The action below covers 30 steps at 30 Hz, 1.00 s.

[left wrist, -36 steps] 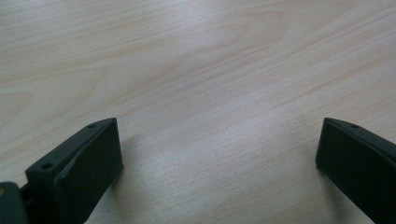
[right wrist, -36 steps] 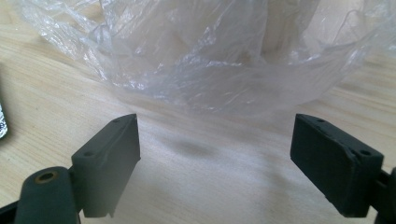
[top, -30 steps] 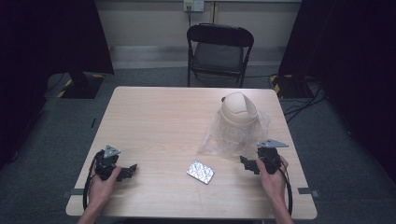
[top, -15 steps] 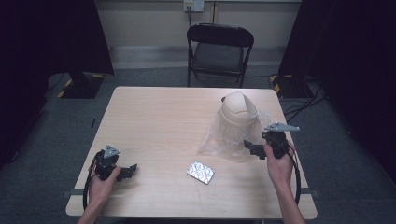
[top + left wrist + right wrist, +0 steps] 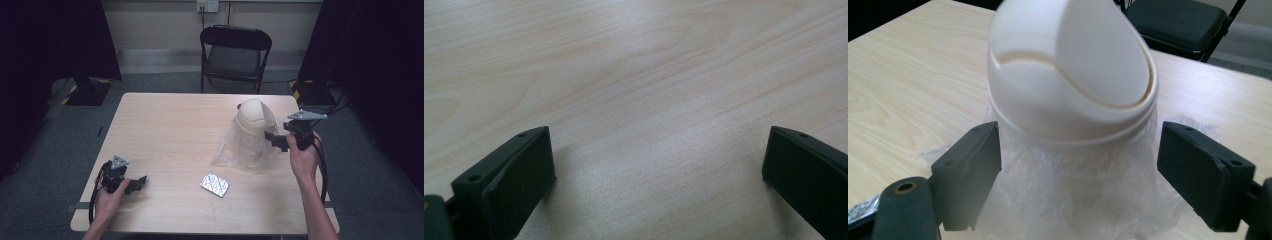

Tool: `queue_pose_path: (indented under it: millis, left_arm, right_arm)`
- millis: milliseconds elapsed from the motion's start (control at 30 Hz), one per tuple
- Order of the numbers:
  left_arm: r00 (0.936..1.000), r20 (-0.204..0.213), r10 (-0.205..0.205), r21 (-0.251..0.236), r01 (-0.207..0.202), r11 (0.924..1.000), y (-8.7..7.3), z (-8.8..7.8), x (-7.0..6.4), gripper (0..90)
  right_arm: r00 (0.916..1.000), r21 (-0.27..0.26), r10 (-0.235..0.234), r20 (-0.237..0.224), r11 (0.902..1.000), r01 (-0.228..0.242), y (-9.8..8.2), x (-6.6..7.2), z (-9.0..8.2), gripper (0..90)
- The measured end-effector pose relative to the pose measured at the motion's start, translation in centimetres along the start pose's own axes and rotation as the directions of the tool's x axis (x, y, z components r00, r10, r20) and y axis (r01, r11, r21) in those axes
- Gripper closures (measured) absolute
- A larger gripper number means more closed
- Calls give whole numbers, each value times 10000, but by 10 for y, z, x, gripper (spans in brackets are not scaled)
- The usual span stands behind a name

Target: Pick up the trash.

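Your right gripper [image 5: 276, 140] hangs above the table's right side, jaws spread wide, nothing between them. Seen through the right gripper view, the jaws flank a cream dome-lidded bin [image 5: 1073, 70] without touching it; the bin stands in front, upright, on crumpled clear plastic [image 5: 1073, 195] that spreads around its base. A foil blister pack [image 5: 215, 184] lies flat nearer you, well apart from the bin, between your two hands. Your left gripper [image 5: 138, 183] sits low at the near left corner of the wooden table [image 5: 165, 130], jaws wide apart, gripping nothing, bare wood between them in the left gripper view. A black folding chair [image 5: 235, 55] stands beyond the far edge.
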<state>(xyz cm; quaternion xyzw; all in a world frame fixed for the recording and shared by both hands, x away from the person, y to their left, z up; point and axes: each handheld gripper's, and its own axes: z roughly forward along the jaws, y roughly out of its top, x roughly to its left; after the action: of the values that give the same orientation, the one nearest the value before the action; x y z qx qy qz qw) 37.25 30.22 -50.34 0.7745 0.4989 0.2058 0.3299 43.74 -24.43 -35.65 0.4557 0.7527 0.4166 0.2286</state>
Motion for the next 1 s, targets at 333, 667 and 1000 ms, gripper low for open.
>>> queue_pose_path:
  millis: [333,667,1000]
  left_arm:
    - [10000,3,-5,-6,5,10000,0,0,0,0]
    - [10000,-2,-11,0,11,10000,0,0,0,0]
    - [10000,1,-4,4,4,10000,0,0,0,0]
  right_arm:
    - [9999,-316,98,111,9995,-94,27,-14,5,170]
    - [9996,-164,110,265,9998,-106,49,-26,18,162]
    - [9968,503,292,746,9982,-330,51,-48,49,171]
